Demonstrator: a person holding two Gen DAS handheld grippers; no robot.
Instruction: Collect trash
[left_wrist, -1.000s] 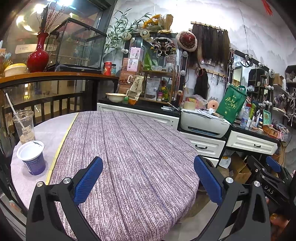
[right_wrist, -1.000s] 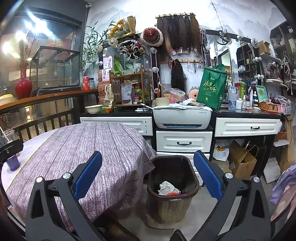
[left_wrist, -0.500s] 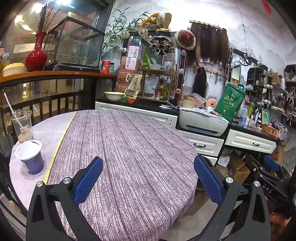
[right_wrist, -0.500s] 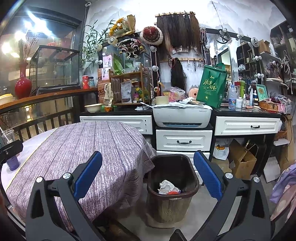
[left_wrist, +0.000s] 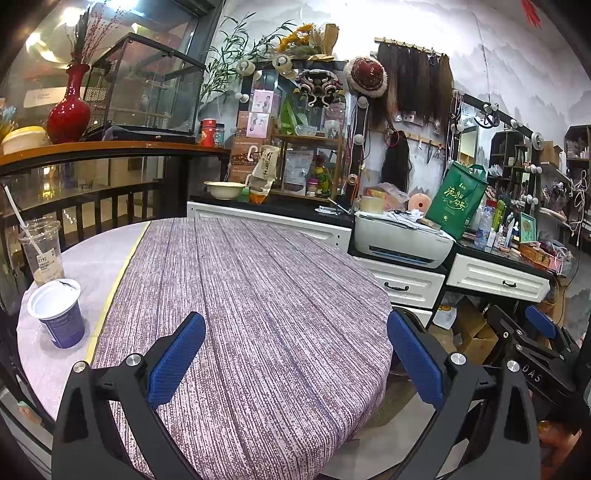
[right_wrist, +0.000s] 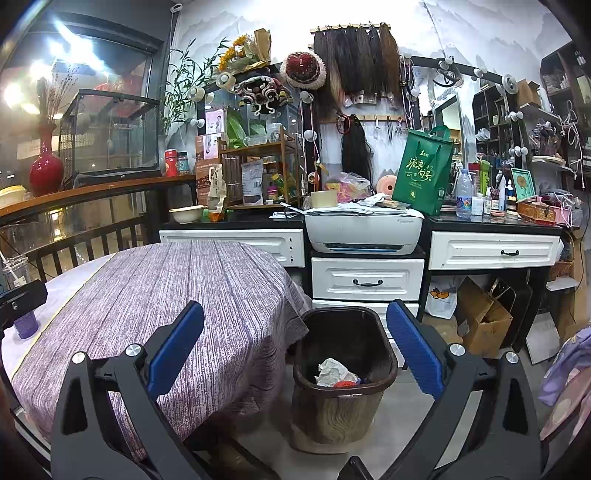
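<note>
Left gripper (left_wrist: 295, 354): fingers (left_wrist: 177, 354) spread wide, holding nothing, hovering over the purple striped cloth (left_wrist: 266, 295) on the round worktop (left_wrist: 92, 258). Right gripper (right_wrist: 295, 350): fingers (right_wrist: 413, 350) also spread, empty, pointing down at the brown bin (right_wrist: 343, 384) on the floor just beside the worktop's edge.

Landmark = the bin. It is already holding crumpled white paper (right_wrist: 330, 371) and something red next to it. Remaining trash is sitting well apart from the bin, on the far side of the worktop, on the bare pale strip beyond the cloth:
- yogurt cup (left_wrist: 57, 314): blue wall, white rim and inside, standing upright, lid off.
- clear drink cup (left_wrist: 42, 251) with straw (left_wrist: 16, 218), just behind the yogurt cup, white label, a little brownish liquid at the bottom.

Handling, my read: both are thin plastic, light, easy to crush. The yogurt cup should take a gentle pinch across the wall below the rim, kept upright in case of residue. The clear cup looks slick and squashy, with leftover liquid likely to slosh; take it mid-body and don't tip it. The straw may snag the fingers.

The left gripper is nearer both cups, so it is looking like the one to reach.
</note>
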